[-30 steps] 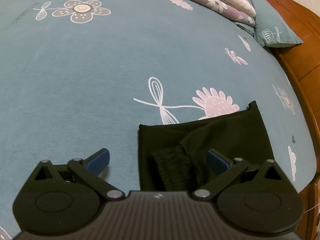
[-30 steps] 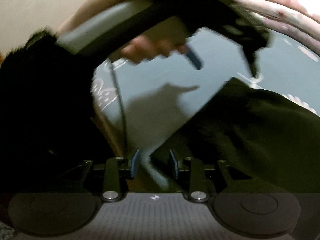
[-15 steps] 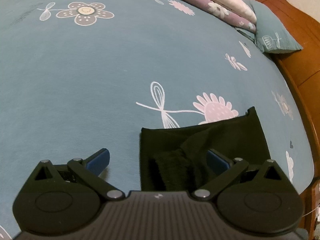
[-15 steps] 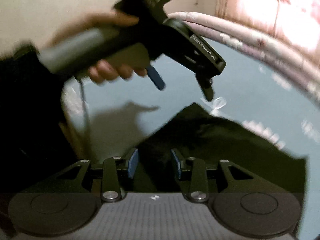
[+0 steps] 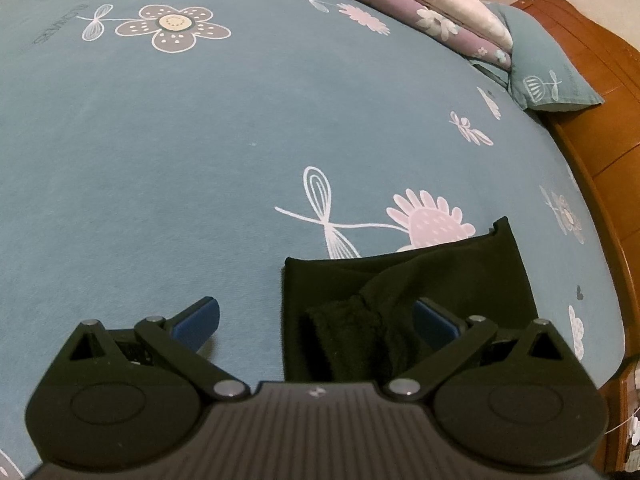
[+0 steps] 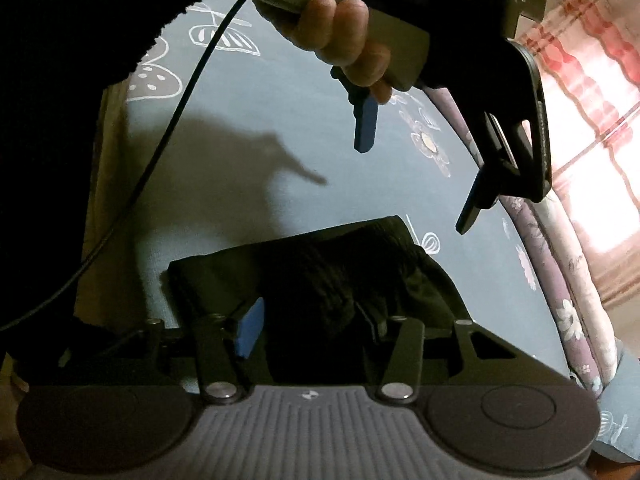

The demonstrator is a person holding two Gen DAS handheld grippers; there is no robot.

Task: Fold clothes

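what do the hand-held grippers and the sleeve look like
Each hand-held gripper has a black body with a ribbed grey top, round black side discs, silver pivot pins and blue pads. Seen from the right wrist, the left hand-held gripper has a grey handle, white lettering on its black frame and a black cable. The sleeve is black.

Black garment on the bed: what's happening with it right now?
A person holding a gripper in each hand is folding a black garment on a blue floral bedsheet. It lies in a compact folded bundle. The left gripper hangs open above it, gripping nothing; its hand shows in the right wrist view. The right gripper sits low over the bundle's near edge, jaws opening, with cloth lying between them.
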